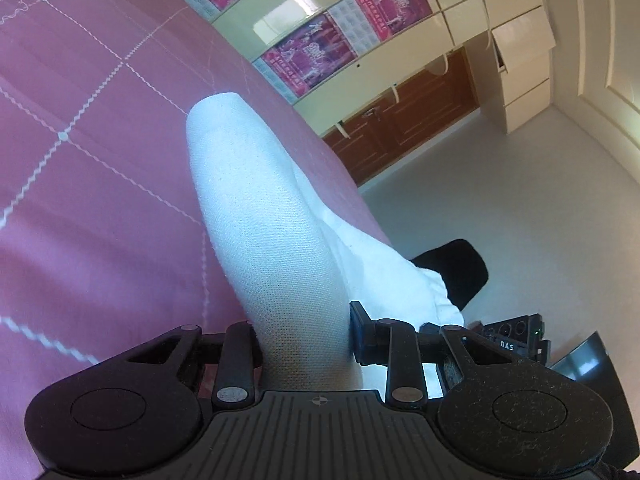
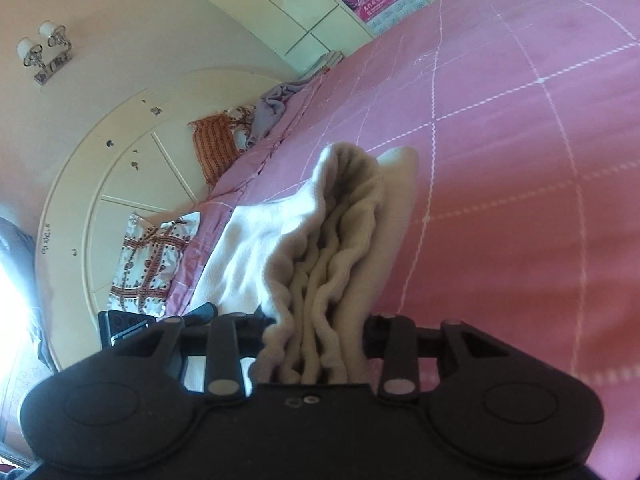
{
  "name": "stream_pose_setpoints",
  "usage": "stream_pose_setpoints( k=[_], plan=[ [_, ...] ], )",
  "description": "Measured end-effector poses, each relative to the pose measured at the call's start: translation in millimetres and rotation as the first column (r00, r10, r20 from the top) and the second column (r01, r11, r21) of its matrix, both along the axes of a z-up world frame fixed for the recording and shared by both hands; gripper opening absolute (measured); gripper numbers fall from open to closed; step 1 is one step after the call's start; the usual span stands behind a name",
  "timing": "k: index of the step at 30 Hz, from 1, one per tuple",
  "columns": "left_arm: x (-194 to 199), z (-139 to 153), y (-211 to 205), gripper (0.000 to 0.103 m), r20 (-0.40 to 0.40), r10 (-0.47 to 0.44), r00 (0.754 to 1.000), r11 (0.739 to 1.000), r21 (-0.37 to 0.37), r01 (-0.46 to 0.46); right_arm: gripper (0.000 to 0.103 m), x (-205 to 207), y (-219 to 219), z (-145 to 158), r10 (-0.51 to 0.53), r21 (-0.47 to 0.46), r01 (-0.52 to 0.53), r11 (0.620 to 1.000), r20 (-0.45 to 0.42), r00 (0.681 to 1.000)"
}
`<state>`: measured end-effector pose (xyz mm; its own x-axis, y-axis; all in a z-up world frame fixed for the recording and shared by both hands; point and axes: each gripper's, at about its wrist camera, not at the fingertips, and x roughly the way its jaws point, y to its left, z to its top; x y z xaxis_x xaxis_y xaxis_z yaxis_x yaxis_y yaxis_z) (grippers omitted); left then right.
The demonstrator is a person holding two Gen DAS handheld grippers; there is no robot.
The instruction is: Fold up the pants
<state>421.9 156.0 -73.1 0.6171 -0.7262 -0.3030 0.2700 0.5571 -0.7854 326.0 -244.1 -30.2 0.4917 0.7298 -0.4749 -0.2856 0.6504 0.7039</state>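
Over pink bedspread [image 1: 100,200], both claws [image 1: 304,344] [image 2: 316,340] clamp white pants [image 1: 248,200]; posters [image 1: 312,56] unreadable.

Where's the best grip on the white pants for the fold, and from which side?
At the two ends, as now. The left gripper is clamped on a flat leg of the white pants, approached end-on along its length. The right gripper is clamped on the ruffled waistband, also end-on: its bunched folds give thick material to pinch. Cloth between them drapes on the pink bedspread.
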Motion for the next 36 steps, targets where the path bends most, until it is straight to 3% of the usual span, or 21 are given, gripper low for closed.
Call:
stream_pose_setpoints(
  k=[3,6,7,8,9,14,17,21,24,25,27,29,30,32,33,34,36],
  plan=[
    [32,-15,0,0.031,-0.037,-0.011,0.999,1.0,0.02,0.011,0.037,12,-3,-13,0.001,0.0,-0.001,1.0,-0.021,1.0],
    [41,-58,-1,0.035,-0.12,0.017,0.993,0.996,0.087,-0.007,0.042,27,-10,-46,-0.016,0.004,0.017,1.0,-0.077,0.997],
    [38,-64,2,0.035,-0.093,0.026,0.995,0.999,0.046,-0.022,0.04,31,-10,-65,-0.042,-0.05,0.036,0.998,-0.121,0.992],
    [37,-66,3,0.035,-0.083,0.028,0.996,0.999,0.022,-0.027,0.038,34,-13,-82,-0.059,-0.046,0.053,0.997,-0.141,0.988],
    [37,-65,2,0.035,-0.086,0.028,0.996,1.0,0.017,-0.026,0.038,31,-19,-89,-0.071,0.02,0.074,0.997,-0.129,0.989],
    [37,-61,0,0.041,-0.129,-0.005,0.992,1.0,-0.022,0.002,0.05,26,-18,-85,-0.07,0.045,0.077,0.996,-0.13,0.989],
    [13,-63,4,0.045,-0.136,-0.041,0.99,0.999,-0.038,0.036,0.058,20,-14,-77,-0.019,0.049,0.027,0.998,-0.163,0.986],
    [-12,-64,5,0.049,-0.125,-0.062,0.99,0.997,-0.048,0.057,0.06,1,-24,-75,0.016,0.076,0.001,0.997,-0.214,0.977],
    [-21,-63,2,0.049,-0.144,-0.037,0.989,0.999,-0.024,0.034,0.058,-5,-27,-75,-0.027,0.088,0.049,0.995,-0.229,0.973],
    [-22,-62,0,0.048,-0.157,-0.04,0.987,0.999,-0.036,0.035,0.056,-6,-24,-75,-0.038,0.077,0.057,0.995,-0.23,0.972],
    [-24,-65,8,0.037,-0.171,-0.058,0.984,0.983,-0.181,0.026,0.052,-6,-21,-71,-0.042,0.079,0.062,0.995,-0.243,0.969],
    [-29,-66,15,0.033,-0.158,-0.067,0.985,0.968,-0.251,0.026,0.048,-5,-24,-65,-0.051,0.11,0.083,0.99,-0.268,0.962],
    [-29,-67,15,0.033,-0.174,-0.066,0.983,0.972,-0.234,0.023,0.048,-4,-26,-62,-0.052,0.137,0.093,0.986,-0.282,0.958],
    [-32,-76,10,0.034,-0.25,-0.041,0.967,0.993,-0.119,0.012,0.058,-4,-28,-61,-0.061,0.141,0.111,0.984,-0.318,0.946],
    [-36,-80,9,0.034,-0.258,-0.033,0.966,0.997,-0.077,0.014,0.066,-4,-28,-63,-0.082,0.097,0.121,0.988,-0.335,0.939],
    [-44,-81,8,0.034,-0.242,-0.019,0.97,0.997,-0.083,-0.001,0.066,-6,-27,-69,-0.101,0.04,0.123,0.992,-0.354,0.93],
    [-60,-75,5,0.035,-0.23,0.022,0.973,0.999,-0.042,-0.033,0.066,-14,-34,-76,-0.084,0.094,0.123,0.988,-0.347,0.934]
  ],
)
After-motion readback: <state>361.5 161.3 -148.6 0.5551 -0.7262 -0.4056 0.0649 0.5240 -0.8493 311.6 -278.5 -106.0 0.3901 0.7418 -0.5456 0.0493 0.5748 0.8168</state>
